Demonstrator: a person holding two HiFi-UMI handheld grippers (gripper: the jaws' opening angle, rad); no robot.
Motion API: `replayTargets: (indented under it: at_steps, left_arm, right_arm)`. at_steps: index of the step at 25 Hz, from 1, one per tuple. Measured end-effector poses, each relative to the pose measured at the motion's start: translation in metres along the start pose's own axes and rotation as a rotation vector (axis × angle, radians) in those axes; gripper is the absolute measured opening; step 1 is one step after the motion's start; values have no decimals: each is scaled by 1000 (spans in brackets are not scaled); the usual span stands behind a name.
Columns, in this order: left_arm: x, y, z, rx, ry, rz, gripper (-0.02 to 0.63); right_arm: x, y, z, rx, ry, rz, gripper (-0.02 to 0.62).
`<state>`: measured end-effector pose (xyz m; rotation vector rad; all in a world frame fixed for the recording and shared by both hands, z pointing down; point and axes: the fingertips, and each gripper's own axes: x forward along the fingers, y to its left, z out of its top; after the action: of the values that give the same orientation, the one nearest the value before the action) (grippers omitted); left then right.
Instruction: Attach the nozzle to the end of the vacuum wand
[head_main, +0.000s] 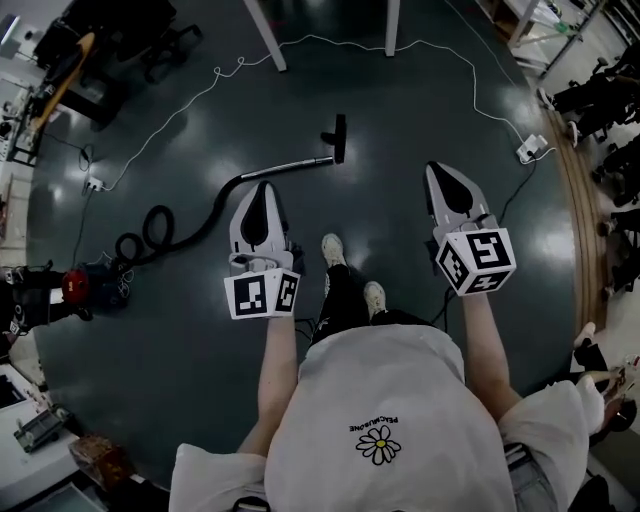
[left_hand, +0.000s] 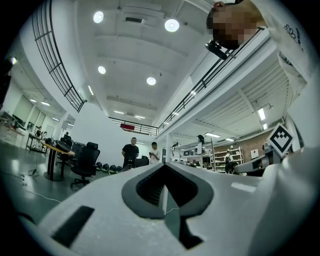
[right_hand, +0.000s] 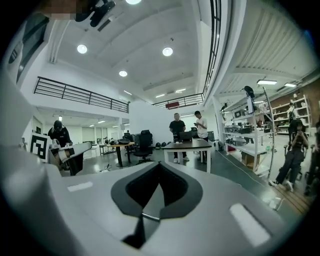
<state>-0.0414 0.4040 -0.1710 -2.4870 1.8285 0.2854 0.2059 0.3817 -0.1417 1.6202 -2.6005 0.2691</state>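
Observation:
In the head view a vacuum lies on the dark floor: a red canister (head_main: 76, 284) at the left, a black coiled hose (head_main: 152, 230) and a silver wand (head_main: 290, 165). The black nozzle (head_main: 339, 138) lies at the wand's far end; I cannot tell whether the two are joined. My left gripper (head_main: 264, 187) is held above the floor, its tip close to the wand in the picture, shut and empty. My right gripper (head_main: 437, 168) is to the right of the nozzle, also shut and empty. The left gripper (left_hand: 164, 166) and the right gripper (right_hand: 159, 164) each look level across the hall.
A white cable (head_main: 440, 58) loops over the floor to a power strip (head_main: 531, 149). Two white table legs (head_main: 268, 38) stand beyond the nozzle. My shoes (head_main: 334, 250) are between the grippers. People (left_hand: 131, 152) stand by a table (right_hand: 187, 146); an office chair (left_hand: 85, 161) is at the left.

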Motion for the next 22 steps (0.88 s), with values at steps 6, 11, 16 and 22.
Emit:
replayTargets:
  at_steps: [6, 11, 16, 22]
  left_arm:
    - [91, 76, -35, -19, -2, -17, 2]
    - [171, 148, -47, -31, 25, -22, 2]
    - [222, 208, -57, -65, 43, -14, 2]
    - [260, 224, -68, -45, 71, -34, 2]
  right_arm:
    - [114, -18, 2, -27, 34, -24, 3]
    - [221, -17, 29, -37, 59, -40, 4]
    - [292, -16, 35, 5, 72, -79, 5]
    - [329, -31, 32, 4, 115, -79, 5]
